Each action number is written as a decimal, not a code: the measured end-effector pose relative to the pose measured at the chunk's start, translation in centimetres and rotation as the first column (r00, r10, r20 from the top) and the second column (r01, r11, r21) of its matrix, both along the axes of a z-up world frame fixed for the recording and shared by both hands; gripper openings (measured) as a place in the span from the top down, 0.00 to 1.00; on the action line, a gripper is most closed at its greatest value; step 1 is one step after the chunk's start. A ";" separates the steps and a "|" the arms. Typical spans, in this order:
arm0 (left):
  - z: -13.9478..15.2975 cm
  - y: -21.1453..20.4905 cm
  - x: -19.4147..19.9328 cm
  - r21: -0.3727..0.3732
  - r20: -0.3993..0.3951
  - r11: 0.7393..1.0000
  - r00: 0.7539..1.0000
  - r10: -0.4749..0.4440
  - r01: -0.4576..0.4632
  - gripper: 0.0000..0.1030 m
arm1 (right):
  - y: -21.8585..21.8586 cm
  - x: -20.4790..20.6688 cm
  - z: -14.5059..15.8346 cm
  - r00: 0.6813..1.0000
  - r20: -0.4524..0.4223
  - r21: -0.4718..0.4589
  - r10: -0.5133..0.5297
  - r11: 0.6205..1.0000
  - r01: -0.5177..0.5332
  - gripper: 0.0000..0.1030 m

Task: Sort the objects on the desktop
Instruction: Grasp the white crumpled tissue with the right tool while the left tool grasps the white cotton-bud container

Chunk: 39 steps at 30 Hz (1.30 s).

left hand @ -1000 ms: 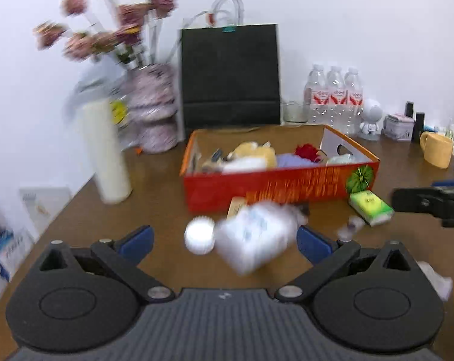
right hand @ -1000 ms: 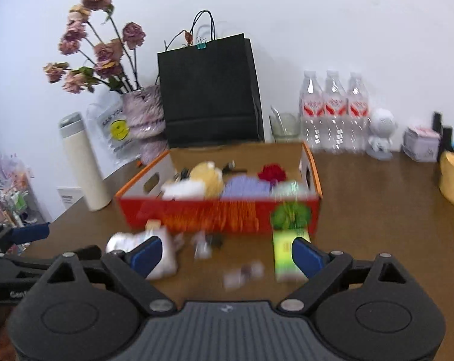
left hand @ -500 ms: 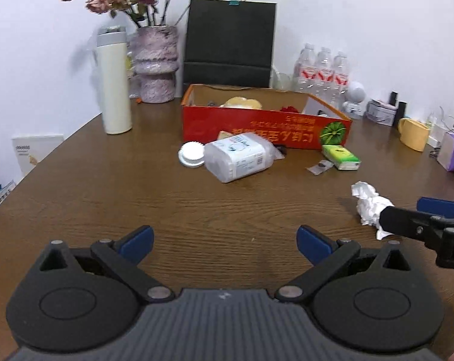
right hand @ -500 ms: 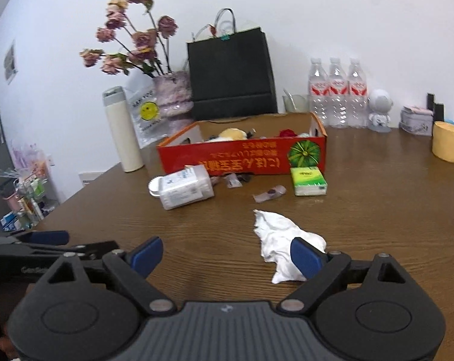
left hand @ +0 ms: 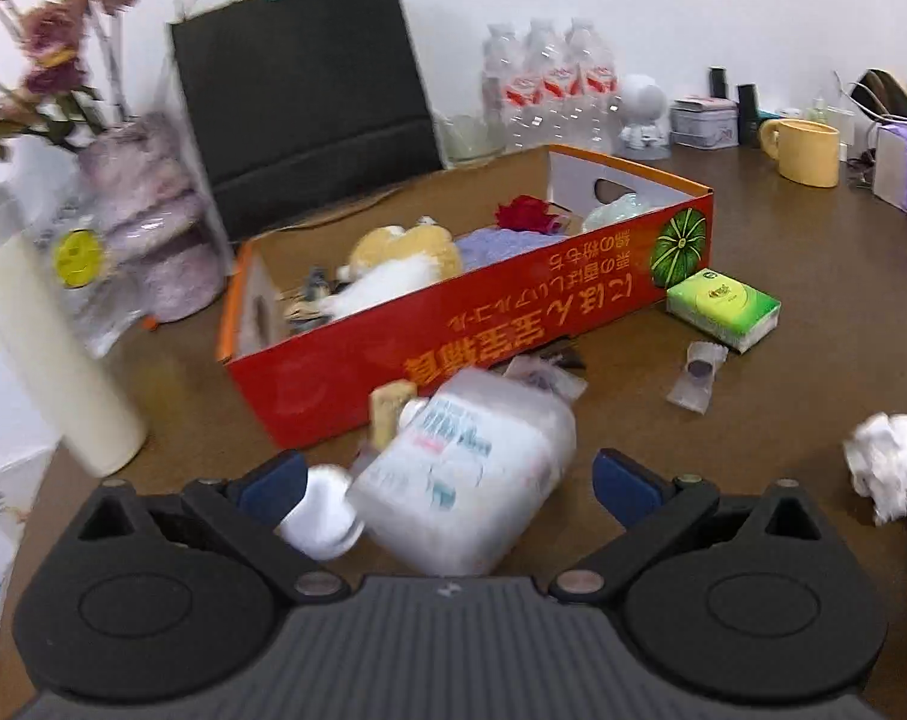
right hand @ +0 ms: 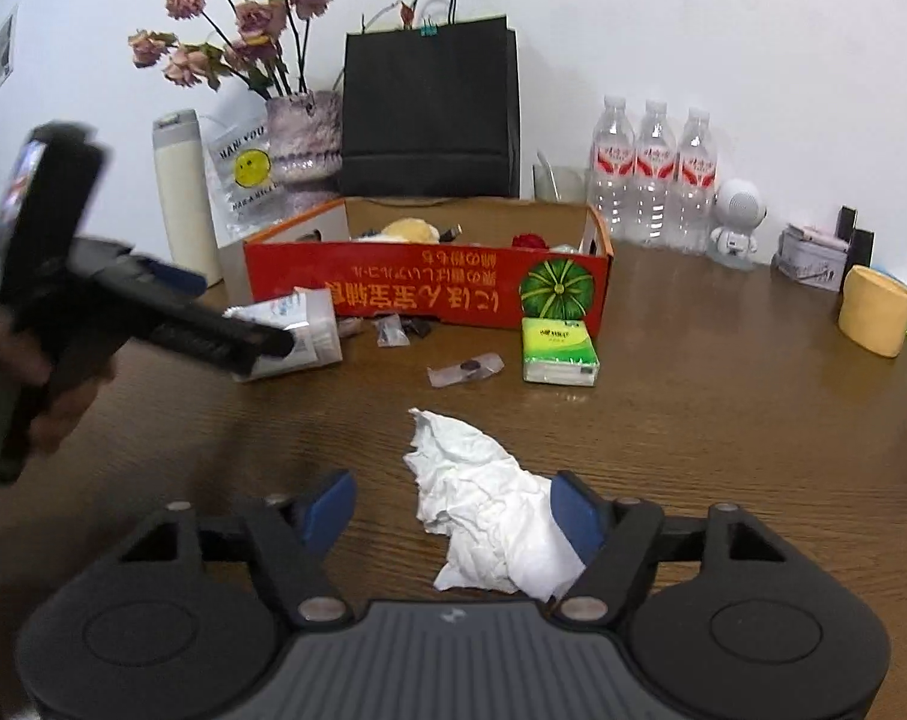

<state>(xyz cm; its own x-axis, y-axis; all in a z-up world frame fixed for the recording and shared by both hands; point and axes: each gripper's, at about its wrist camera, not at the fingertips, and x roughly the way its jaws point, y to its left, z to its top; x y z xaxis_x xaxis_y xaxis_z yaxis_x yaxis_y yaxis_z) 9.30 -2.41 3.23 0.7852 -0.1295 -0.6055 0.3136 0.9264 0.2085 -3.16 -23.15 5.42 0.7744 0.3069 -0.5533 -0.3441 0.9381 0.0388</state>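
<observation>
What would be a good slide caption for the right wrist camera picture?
Right gripper, jaws closing around a crumpled white tissue on the wooden table, red box behind.

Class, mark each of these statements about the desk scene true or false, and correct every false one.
1. The crumpled white tissue lies between the fingers of the right gripper. True; the jaws are closing around it.
2. The green tissue pack sits inside the red box. False: it lies on the table in front of the box.
3. The left gripper is open around the clear plastic container. True.
4. The yellow mug has tipped over. False: it stands upright.
5. Three water bottles stand behind the box. True.
</observation>
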 end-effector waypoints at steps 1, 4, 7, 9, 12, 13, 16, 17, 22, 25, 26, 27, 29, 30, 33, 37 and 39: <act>-0.1 0.1 0.7 -0.018 -0.028 1.000 0.999 -0.026 0.026 0.01 | 0.0 0.4 -0.3 1.000 -0.009 0.001 -0.001 1.000 0.001 0.32; 0.0 0.6 0.4 -0.034 -0.048 0.999 0.998 0.028 -0.029 0.32 | 0.1 1.2 -1.2 1.000 -0.029 -0.026 0.006 1.000 -0.007 0.32; 0.8 0.5 -2.2 -0.137 -0.074 0.990 0.997 -0.031 0.021 0.29 | 0.3 1.7 -1.6 0.999 -0.031 -0.043 0.011 0.999 -0.013 0.32; 1.0 0.0 -3.0 -0.171 -0.085 0.985 0.995 -0.052 0.037 0.20 | 0.0 2.1 -1.7 0.999 -0.042 -0.025 0.003 1.000 -0.004 0.32; 1.4 -0.8 -2.4 -0.088 -0.015 0.996 1.000 -0.011 0.010 0.15 | -0.2 2.6 -1.7 0.998 -0.057 -0.004 -0.003 1.000 0.003 0.32; 1.5 -0.9 -2.0 -0.064 0.018 0.998 1.000 -0.003 0.004 0.15 | -0.2 2.7 -1.7 0.998 -0.062 0.001 -0.005 1.000 0.005 0.31; 0.8 -0.8 0.8 -0.009 -0.032 0.999 0.998 -0.053 0.053 0.13 | -0.4 2.3 -1.4 0.998 -0.057 0.018 0.010 1.000 -0.009 0.31; 0.3 -0.7 1.6 -0.004 -0.056 0.998 0.997 -0.062 0.062 0.13 | -0.4 2.1 -1.3 0.998 -0.057 0.019 0.014 1.000 -0.013 0.31; -0.3 0.4 1.7 -0.060 -0.055 0.998 0.998 -0.035 0.032 0.32 | -0.7 1.7 -1.6 0.999 -0.051 0.023 -0.004 1.000 0.005 0.31; 0.3 0.1 -0.3 -0.073 -0.017 0.996 0.999 -0.042 0.040 0.57 | -1.3 2.1 -1.5 0.998 -0.063 0.050 -0.026 0.998 0.030 0.45; 0.8 -0.3 -1.6 -0.049 0.019 0.998 0.999 -0.044 0.044 0.84 | -1.3 2.2 -1.5 0.998 -0.060 0.060 -0.022 0.998 0.026 0.58; 1.3 -0.6 -2.9 -0.037 0.036 0.999 0.999 -0.028 0.030 0.91 | -1.3 2.2 -1.4 0.998 -0.057 0.061 -0.015 0.998 0.018 0.66; 1.7 -0.7 -5.4 -0.097 0.036 0.995 0.999 -0.028 0.032 0.93 | -0.9 2.1 -1.6 0.998 -0.053 0.039 0.018 0.999 -0.016 0.80; 1.7 -0.7 -6.3 -0.112 0.028 0.993 0.999 -0.020 0.023 0.92 | -0.6 2.1 -1.8 0.999 -0.049 0.024 0.021 1.000 -0.020 0.80; 1.3 -0.3 -8.5 -0.135 0.042 0.990 0.999 -0.022 0.028 0.90 | 0.1 1.8 -1.9 0.998 -0.042 0.011 0.055 0.998 -0.054 0.80; 1.6 1.3 -6.2 -0.057 0.049 0.998 0.998 0.027 -0.025 0.15 | 0.6 1.5 -2.0 0.995 -0.043 0.023 0.087 0.996 -0.086 0.75; 1.2 2.3 -4.4 -0.095 0.006 0.995 1.000 -0.009 0.010 0.18 | 0.6 1.3 -1.8 0.996 -0.045 0.048 0.083 0.996 -0.081 0.74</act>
